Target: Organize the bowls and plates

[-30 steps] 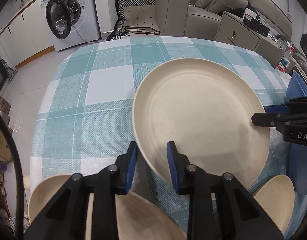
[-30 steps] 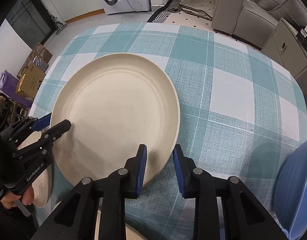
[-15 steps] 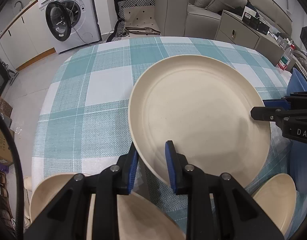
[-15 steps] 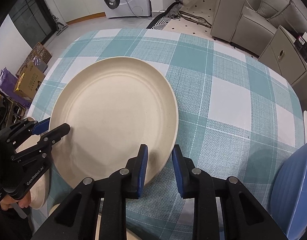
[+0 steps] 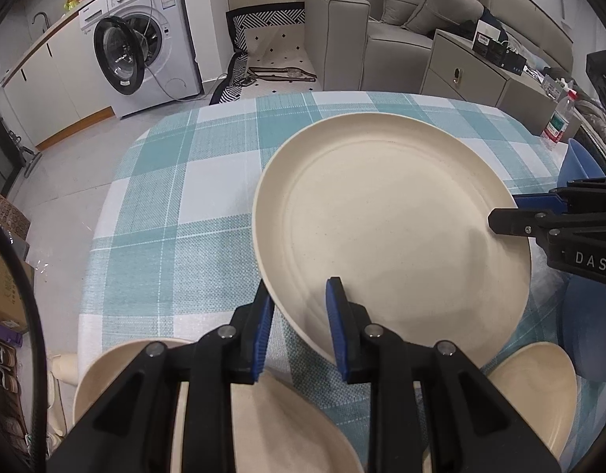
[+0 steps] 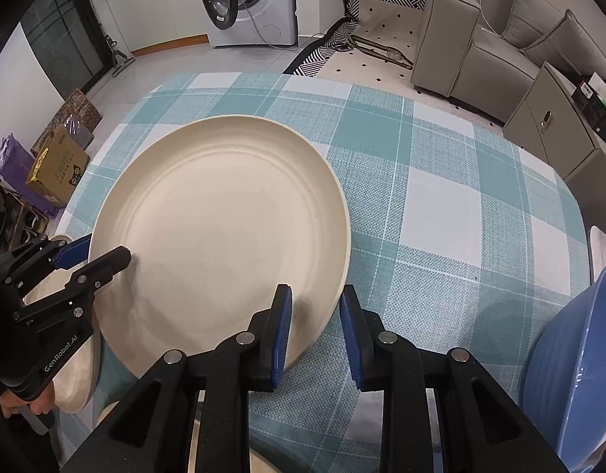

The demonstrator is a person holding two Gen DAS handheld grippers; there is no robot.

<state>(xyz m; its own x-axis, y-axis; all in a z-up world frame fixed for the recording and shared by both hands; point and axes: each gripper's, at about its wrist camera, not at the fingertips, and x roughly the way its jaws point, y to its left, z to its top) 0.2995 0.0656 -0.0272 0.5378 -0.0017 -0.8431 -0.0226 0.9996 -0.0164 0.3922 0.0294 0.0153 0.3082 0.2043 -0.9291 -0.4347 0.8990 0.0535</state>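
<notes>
Left gripper (image 5: pixel 299 315) is clamped on the near-left rim of the large round cream plate (image 5: pixel 389 228), fingers pinching its edge. The plate sits raised over the teal-checked counter (image 5: pixel 176 197). Right gripper (image 6: pixel 314 319) is pinching the opposite rim. I'd keep both hands level and move together so it doesn't twist out.

Large cream plate (image 5: pixel 393 228), left claw (image 5: pixel 299 323) and right claw (image 5: pixel 508 213) gripping its rim
</notes>
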